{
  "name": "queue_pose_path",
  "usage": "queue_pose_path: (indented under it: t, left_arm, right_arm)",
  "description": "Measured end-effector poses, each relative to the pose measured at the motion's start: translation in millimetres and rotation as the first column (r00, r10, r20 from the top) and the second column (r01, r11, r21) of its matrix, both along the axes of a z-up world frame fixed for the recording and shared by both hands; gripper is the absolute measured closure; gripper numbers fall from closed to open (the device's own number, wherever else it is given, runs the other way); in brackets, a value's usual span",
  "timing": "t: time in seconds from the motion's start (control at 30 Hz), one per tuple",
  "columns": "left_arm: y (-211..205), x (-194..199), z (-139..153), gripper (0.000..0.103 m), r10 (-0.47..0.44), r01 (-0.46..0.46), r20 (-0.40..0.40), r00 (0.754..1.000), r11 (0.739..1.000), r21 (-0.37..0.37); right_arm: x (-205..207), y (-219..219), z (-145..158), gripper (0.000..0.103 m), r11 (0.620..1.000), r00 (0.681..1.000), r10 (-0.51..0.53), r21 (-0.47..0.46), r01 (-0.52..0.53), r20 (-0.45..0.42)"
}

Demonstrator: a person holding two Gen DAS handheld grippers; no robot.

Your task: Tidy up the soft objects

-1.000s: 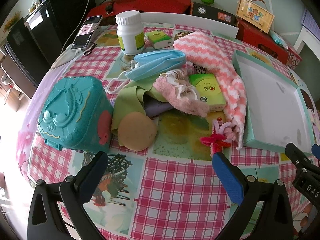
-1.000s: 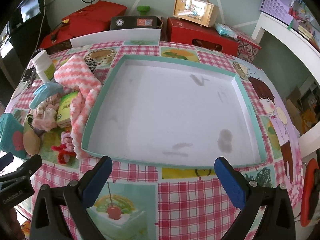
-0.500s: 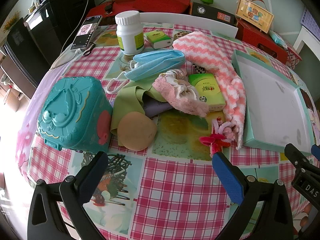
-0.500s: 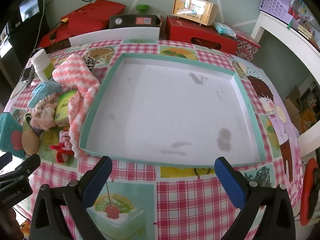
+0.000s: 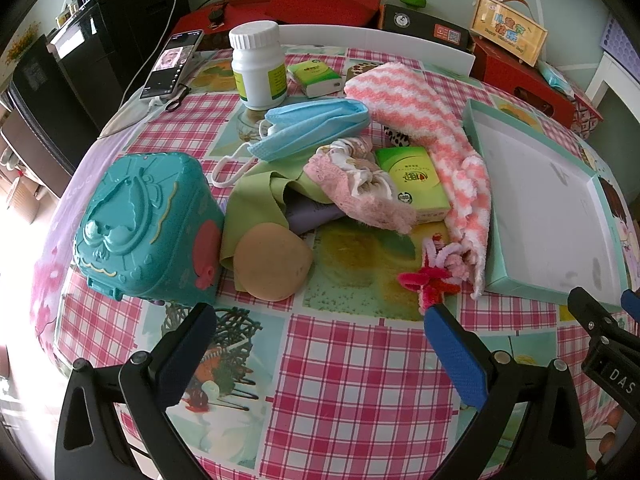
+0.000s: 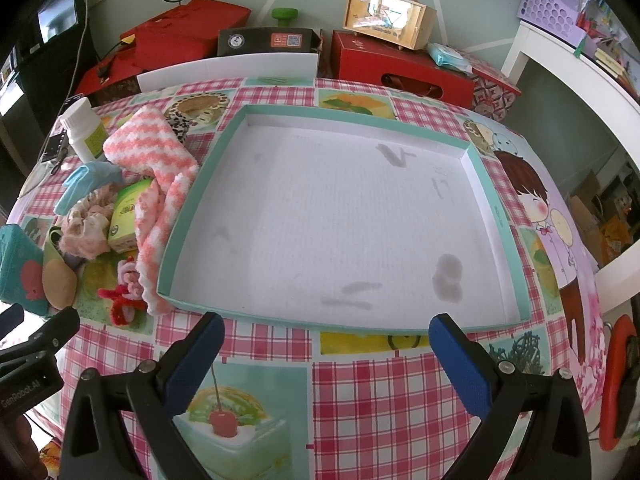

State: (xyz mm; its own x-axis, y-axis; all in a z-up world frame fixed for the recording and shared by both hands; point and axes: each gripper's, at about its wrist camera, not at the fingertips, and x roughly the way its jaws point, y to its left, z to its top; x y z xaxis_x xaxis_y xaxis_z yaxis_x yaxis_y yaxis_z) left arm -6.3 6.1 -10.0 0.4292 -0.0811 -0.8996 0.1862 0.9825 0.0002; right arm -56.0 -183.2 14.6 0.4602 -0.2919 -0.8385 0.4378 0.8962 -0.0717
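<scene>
A heap of soft things lies mid-table: a pink-and-white striped towel (image 5: 432, 120), a blue face mask (image 5: 316, 124), a pink frilly cloth (image 5: 352, 188), a green cloth (image 5: 256, 200), a tan round pad (image 5: 272, 264) and red-pink pipe cleaners (image 5: 436, 276). My left gripper (image 5: 320, 344) hangs open just in front of the heap, holding nothing. The shallow teal-rimmed tray (image 6: 496, 216) with a white floor lies to the right. My right gripper (image 6: 328, 344) stands open at the tray's near rim, empty. The towel (image 6: 156, 176) touches the tray's left wall.
A teal plastic case (image 5: 148, 224) stands left of the heap. A white pill bottle (image 5: 260, 68), two green tissue packs (image 5: 416, 180) (image 5: 316, 76) and a phone (image 5: 172, 64) lie around it. Red boxes (image 6: 400, 68) crowd the far edge. A white shelf (image 6: 572, 68) stands right.
The right wrist view has shifted slightly, so the tray sits a touch further left in it. The left gripper and the heap look unchanged.
</scene>
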Motion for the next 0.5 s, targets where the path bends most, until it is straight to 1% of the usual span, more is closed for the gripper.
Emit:
queue_pose_path:
  t: [0.3, 0.5]
  left_arm:
    - [-1.2, -0.8, -0.3, 0.000, 0.000, 0.000, 0.001, 1.000, 1.000, -0.001]
    - [-6.9, -0.3, -3.3, 0.000, -0.019, 0.019, -0.013, 1.000, 1.000, -0.001]
  right_arm:
    - [1.3, 0.3, 0.7, 0.000, 1.000, 1.000, -0.001, 0.002, 0.001, 0.000]
    - [1.3, -1.3, -3.1, 0.000, 1.000, 1.000, -0.002, 0.010, 0.002, -0.006]
